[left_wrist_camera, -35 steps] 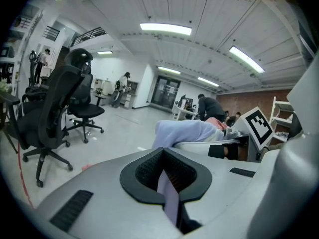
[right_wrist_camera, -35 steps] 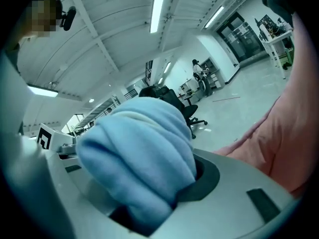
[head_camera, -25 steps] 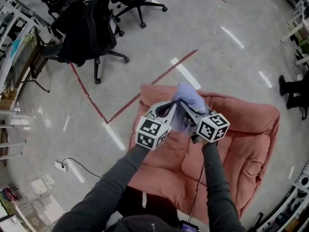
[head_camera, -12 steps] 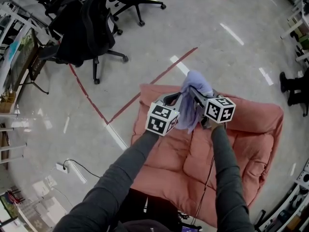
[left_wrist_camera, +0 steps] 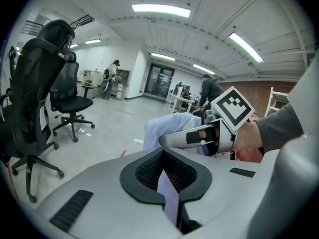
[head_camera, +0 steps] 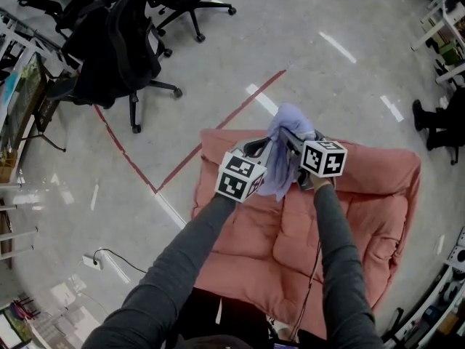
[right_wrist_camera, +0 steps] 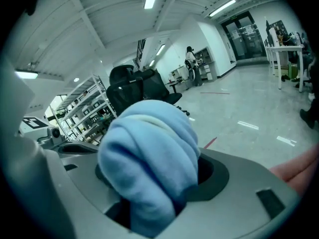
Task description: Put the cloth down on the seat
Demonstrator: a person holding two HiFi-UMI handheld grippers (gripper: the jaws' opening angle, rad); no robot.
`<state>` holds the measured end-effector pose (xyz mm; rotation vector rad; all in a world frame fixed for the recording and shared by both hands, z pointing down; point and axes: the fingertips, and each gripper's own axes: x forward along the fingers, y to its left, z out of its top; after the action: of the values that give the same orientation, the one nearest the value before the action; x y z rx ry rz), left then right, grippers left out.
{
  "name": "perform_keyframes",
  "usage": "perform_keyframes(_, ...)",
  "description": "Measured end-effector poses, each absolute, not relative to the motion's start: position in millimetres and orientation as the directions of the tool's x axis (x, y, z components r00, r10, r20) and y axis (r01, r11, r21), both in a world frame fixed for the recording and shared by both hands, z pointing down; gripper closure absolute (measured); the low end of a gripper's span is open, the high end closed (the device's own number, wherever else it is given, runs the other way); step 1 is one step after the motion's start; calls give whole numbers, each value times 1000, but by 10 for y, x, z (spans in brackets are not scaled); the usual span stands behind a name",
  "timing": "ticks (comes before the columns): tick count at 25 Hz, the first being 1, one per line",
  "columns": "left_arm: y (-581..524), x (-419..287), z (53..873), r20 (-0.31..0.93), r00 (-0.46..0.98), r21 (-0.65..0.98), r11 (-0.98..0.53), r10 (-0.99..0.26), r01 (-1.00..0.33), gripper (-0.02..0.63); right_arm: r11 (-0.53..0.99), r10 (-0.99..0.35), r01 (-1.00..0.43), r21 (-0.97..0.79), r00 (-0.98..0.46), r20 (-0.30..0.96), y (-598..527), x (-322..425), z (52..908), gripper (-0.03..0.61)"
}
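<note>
While I hold both arms out over the pink seat (head_camera: 363, 217), the pale blue cloth (head_camera: 289, 122) is up in the air between my two grippers. It is above the seat's far edge, nearer the far left corner than the far right one, and it has not yet been laid down.

My left gripper (head_camera: 263, 151) has its fingers (left_wrist_camera: 224, 183) closed on a thin flat fold of the cloth, which stands on edge in the narrow slit between them.

My right gripper (head_camera: 294, 142) carries the bulk. A thick rolled wad fills the whole gap between its fingers and bulges up over them. Those fingers have just been opening wider, but the wad is wedged between them, pressed against both sides and gripped.

From the wad a loose length drapes down between the two grippers, over the seat's far part. I cannot tell whether its lower end touches the cushion.

The two grippers are close together, the right one's tip just beyond the left one's.

The seat lies on the grey floor (head_camera: 327, 64). A red line (head_camera: 240, 115) on the floor runs in to the seat's far left corner. A black office chair (head_camera: 116, 49) stands well apart, beyond that line.
</note>
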<state>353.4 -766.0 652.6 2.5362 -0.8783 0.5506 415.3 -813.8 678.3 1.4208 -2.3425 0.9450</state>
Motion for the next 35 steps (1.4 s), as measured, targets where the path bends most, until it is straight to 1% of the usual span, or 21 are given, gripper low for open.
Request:
perform_keyframes(4,-7553,3560,6481,470,740,239,-738,-481,-631,606,267,-719,-900,-345,-424,550,-8109,4331,6772,311)
perform_keyframes(9,-7453,3507,6436,460,747,244,-740,-480,-627,606,240,-740,-922,-303,-376,558,-8079,4437,6662,288)
perform_keyframes(14,-7370,3430,6334,445,752,237,-746,-486,-622,606,211,-789,-944,-252,-317,526,-8070,4638,6366,284)
perform_keyframes(19,-7176,3387,6228,426,764,244,-751,-485,-613,606,180,-828,-948,-263,-290,480,-7819,4741,6129,284)
perform_keyframes(23,-6939,3347,6128,413,777,239,-767,-475,-595,606,166,-859,-927,-335,-303,412,-7502,4635,5931,284)
perform_keyframes(26,-6707,3272,6048,407,783,245,-770,-471,-590,606,176,-863,-927,-331,-307,401,-7223,4490,5836,284)
perform_keyframes(32,-6213,2951,5899,402,787,237,-778,-467,-582,606,213,-868,-906,-367,-347,354,-6685,3952,5660,285)
perform_keyframes(35,-5967,2763,5769,380,797,246,-780,-470,-576,606,210,-883,-900,-381,-343,322,-6411,3683,5530,285)
